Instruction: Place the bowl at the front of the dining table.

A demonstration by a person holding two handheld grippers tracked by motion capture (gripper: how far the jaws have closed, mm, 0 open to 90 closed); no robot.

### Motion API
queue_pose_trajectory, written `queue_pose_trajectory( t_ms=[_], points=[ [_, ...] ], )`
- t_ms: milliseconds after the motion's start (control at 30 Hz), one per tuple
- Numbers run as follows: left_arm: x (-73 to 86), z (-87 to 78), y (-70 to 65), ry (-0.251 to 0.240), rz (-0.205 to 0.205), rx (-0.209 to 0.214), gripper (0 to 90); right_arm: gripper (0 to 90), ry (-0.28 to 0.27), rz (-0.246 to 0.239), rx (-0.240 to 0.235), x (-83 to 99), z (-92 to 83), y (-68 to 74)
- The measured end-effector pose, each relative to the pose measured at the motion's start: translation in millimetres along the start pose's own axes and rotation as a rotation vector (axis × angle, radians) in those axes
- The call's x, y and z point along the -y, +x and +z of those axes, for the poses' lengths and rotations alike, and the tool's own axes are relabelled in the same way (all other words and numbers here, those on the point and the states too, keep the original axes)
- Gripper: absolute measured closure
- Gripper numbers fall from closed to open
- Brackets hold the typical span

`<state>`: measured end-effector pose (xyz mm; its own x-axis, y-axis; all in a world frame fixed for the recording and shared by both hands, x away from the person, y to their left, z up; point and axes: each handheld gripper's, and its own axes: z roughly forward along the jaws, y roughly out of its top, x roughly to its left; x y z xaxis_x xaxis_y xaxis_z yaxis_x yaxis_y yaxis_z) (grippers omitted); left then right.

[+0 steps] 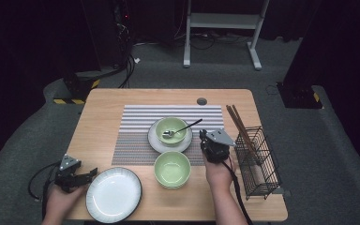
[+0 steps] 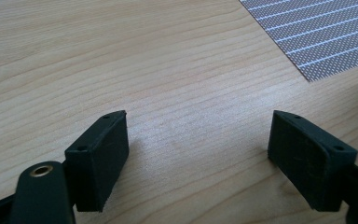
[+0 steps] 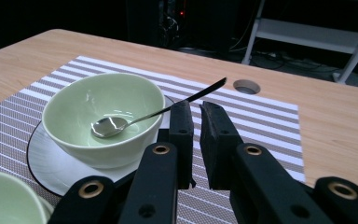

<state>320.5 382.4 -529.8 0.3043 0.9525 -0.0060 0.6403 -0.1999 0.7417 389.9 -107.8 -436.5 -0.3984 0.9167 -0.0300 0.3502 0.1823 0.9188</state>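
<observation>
The spoon [image 3: 121,122] lies in the far bowl [image 3: 98,116], scoop down inside, handle leaning over the rim and pointing up past the right gripper [image 3: 196,121]. That bowl stands on a saucer [image 3: 42,158] on the striped mat [image 3: 261,121]. The handle passes just ahead of the right jaws and to their left side; no contact is visible between pads and handle.

Right gripper: jaws nearly together, with a narrow gap and nothing between them. Left gripper [image 2: 198,149]: jaws wide apart over bare table [image 2: 168,70], holding nothing, with the mat corner ahead and to its right.

In the high view, the right gripper [image 1: 214,143] sits just right of the saucer, near the handle tip. A second bowl [image 1: 172,169] stands behind and left of it. The rack [image 1: 260,161] with chopsticks [image 1: 238,124] stands at its right. The plate [image 1: 114,194] lies just right of the left gripper [image 1: 72,176].

Judged step: the spoon rests in the bowl, apparently placed, and the right gripper is free of it. Next move: clear the handle without knocking it, then go to the next item, likely the chopsticks, which calls for wider jaws.
</observation>
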Motion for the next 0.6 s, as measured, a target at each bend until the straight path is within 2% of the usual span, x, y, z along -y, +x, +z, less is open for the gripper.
queue_pose_trajectory(
  t_ms=[167, 600],
  points=[
    [0.0, 0.0, 0.0, 0.000, 0.000, 0.000, 20.4, 82.1, -0.007, -0.001, 0.015, -3.4, -11.9, -3.8],
    [0.0, -0.1, 0.2, 0.002, 0.002, 0.000, 20.4, 78.8, -0.078, 0.007, 0.066, -22.1, -39.3, -23.0]
  ],
)
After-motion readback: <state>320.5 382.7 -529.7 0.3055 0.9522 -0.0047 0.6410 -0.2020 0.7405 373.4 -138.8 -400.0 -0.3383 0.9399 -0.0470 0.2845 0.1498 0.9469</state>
